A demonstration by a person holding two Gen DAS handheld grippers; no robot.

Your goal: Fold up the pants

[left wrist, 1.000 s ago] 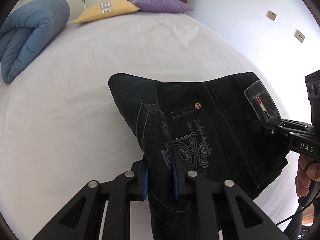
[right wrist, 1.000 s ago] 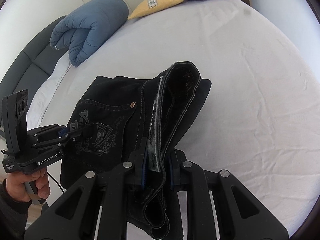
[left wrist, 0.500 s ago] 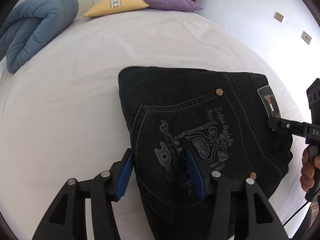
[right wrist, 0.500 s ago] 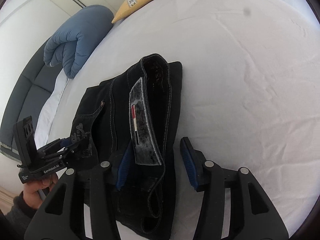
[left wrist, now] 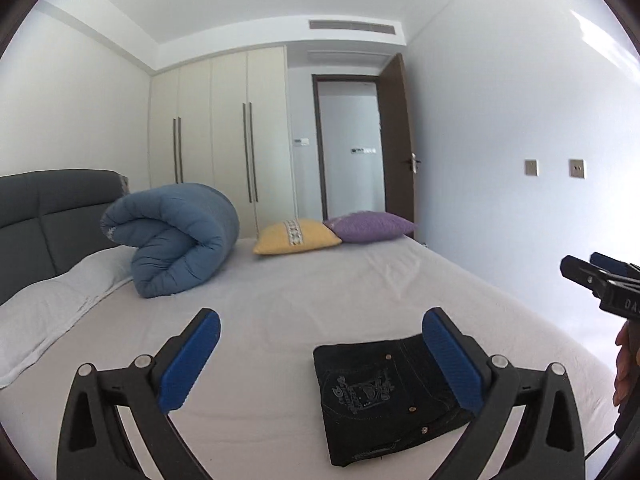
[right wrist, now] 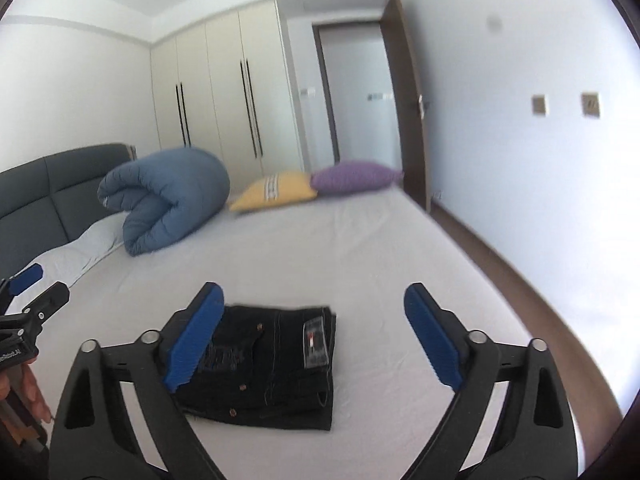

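1. Since the earlier frames both tongs have let go of the pants and lifted off them; their jaws have just been opening, and nothing is between the pads now. Both views have swung up from the bed to take in the room.
2. Left wrist view: left tongs (left wrist: 320,354) stand wide, blue pads apart, clear of the cloth. Pants (left wrist: 384,396) lie folded into a dark flat packet on the bed (left wrist: 280,312), embroidered back pocket up, low and right of centre; the right-hand finger hides one corner of the packet. Right tongs (left wrist: 584,270) enter at the right edge with a hand (left wrist: 626,364) below them.
3. Same view, background: rolled blue duvet (left wrist: 180,240) near the grey headboard (left wrist: 48,216), yellow pillow (left wrist: 296,236) touching the purple pillow (left wrist: 368,226), wardrobe (left wrist: 224,132) and open door (left wrist: 398,140) behind.
4. Right wrist view (slightly blurred): right tongs (right wrist: 314,338) wide, empty. Pants (right wrist: 276,360) lie flat on the bed (right wrist: 360,248), label patch up, behind the left-hand finger. Left tongs (right wrist: 38,284) show at the left edge, open, with fingers (right wrist: 30,392) beneath.
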